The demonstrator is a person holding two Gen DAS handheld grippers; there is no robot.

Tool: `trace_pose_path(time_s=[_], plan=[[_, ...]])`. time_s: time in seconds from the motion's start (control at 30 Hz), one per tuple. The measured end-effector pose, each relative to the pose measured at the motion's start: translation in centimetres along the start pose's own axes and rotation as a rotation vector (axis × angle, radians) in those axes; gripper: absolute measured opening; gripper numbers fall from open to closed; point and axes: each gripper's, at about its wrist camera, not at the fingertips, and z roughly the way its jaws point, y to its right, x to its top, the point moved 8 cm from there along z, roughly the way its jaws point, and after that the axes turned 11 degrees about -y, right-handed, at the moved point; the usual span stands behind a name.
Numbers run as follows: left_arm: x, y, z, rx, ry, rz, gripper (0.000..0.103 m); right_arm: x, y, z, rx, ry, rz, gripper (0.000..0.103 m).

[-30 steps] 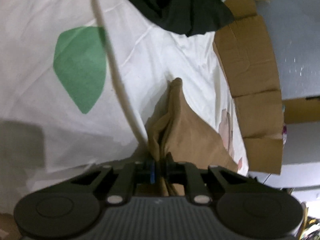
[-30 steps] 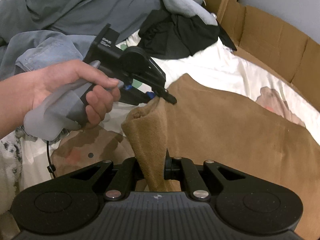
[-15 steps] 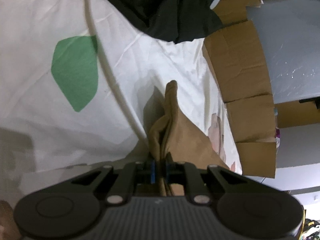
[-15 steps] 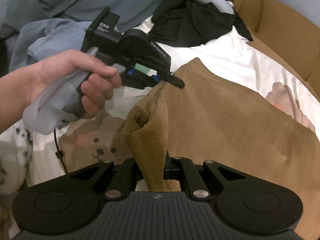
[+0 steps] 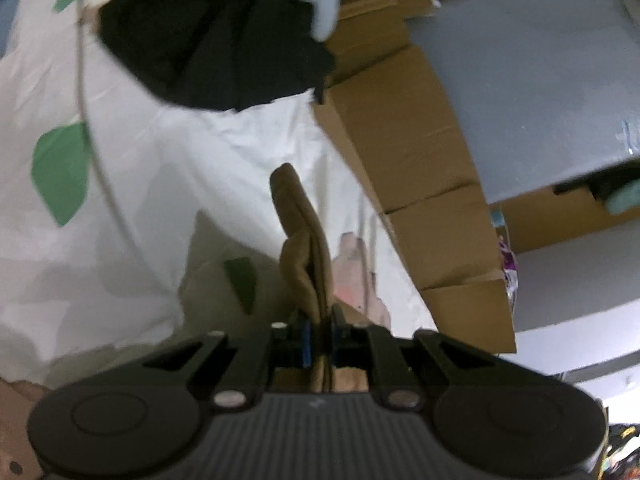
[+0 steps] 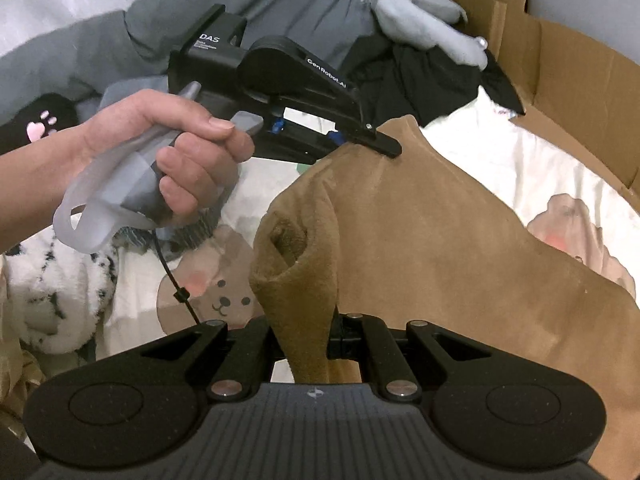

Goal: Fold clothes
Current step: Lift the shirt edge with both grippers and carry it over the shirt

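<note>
A brown fuzzy garment (image 6: 420,248) lies spread over a white printed bedsheet (image 6: 532,168). My right gripper (image 6: 316,344) is shut on its near edge, which bunches up into a rolled fold between the jaws. My left gripper (image 6: 380,142), held by a person's hand (image 6: 180,160), is shut on the far corner of the same garment and lifts it off the sheet. In the left wrist view the left gripper (image 5: 320,332) pinches a narrow upright fold of the brown garment (image 5: 300,240).
A black garment (image 6: 424,76) and grey clothes (image 6: 280,12) are piled at the back. Cardboard box walls (image 6: 576,76) run along the right side. A black-and-white plush (image 6: 56,288) lies at the left. The bedsheet (image 5: 160,168) shows green leaf prints and a bear print.
Both grippers have risen with the brown garment, lifting its edge higher off the sheet. The left wrist view has swung up toward the cardboard boxes and black garment.
</note>
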Motion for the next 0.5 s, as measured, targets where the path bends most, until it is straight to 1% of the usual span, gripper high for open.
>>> trace_pose_path(time_s=[0.07,0.17,0.27,0.33,0.5], plan=[[-0.1,0.9,0.2,-0.004,0.001,0.013,0.009,-0.4,0.3,-0.5,0.012,0.017,0.007,0.004],[-0.3,2.3,0.9,0.011,0.005,0.042,0.009,-1.0,0.8,-1.3,0.033,0.040,0.023,0.004],[-0.7,3.4,1.6,0.015,0.006,0.051,0.009,-1.8,2.0,-2.1,0.036,0.069,0.074,0.004],[-1.2,4.5,1.8,0.023,0.007,0.077,0.009,-2.5,2.9,-2.9,0.045,0.091,0.110,0.004],[-2.0,6.8,3.1,0.016,0.003,0.119,0.009,-4.3,5.0,-4.8,0.104,0.133,0.184,0.004]])
